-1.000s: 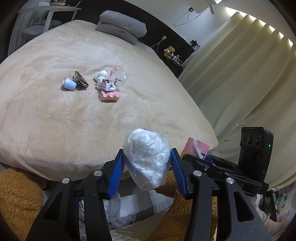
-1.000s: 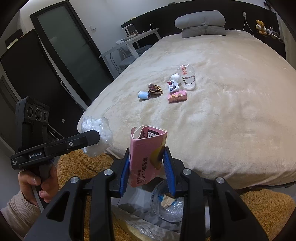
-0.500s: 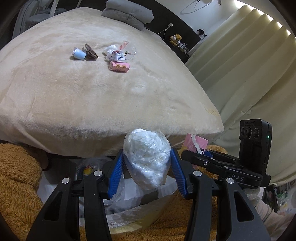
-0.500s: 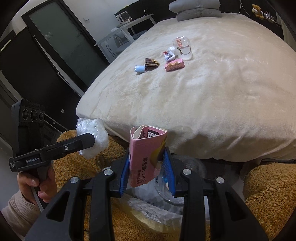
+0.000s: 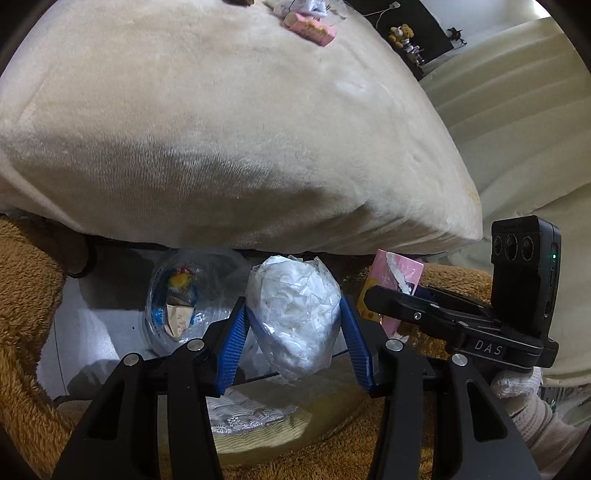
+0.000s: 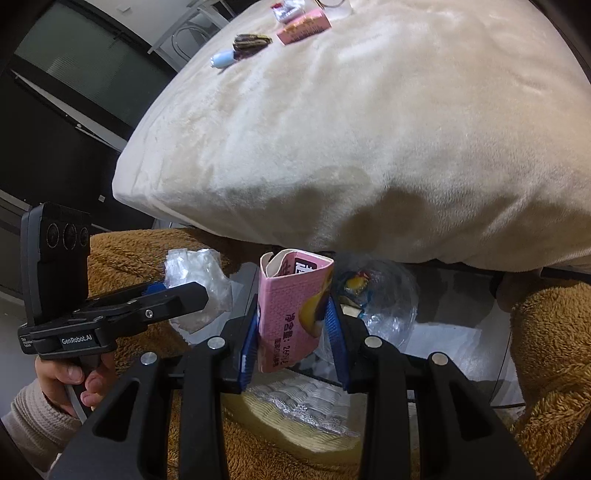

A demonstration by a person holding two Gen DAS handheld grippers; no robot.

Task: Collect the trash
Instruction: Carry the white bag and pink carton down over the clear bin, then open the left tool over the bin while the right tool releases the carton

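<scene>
The left gripper (image 5: 293, 325) pinches a crumpled plastic wad (image 5: 293, 314) between its fingers; the right gripper (image 6: 291, 325) pinches a pink carton (image 6: 291, 310). Both hang beside the bed (image 5: 221, 129), above a clear bag (image 5: 184, 295) of trash.

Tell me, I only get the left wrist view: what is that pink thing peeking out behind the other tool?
Observer: A pink carton, its top torn open, clamped in the right tool.
Operator: Is anything on the bed besides the pink box?
Observer: Yes, a pale blue cup lies beside a brown wrapper.
Operator: Who holds the tool with my bag?
Observer: A bare hand in a beige sleeve grips the handle of the left tool.
</scene>
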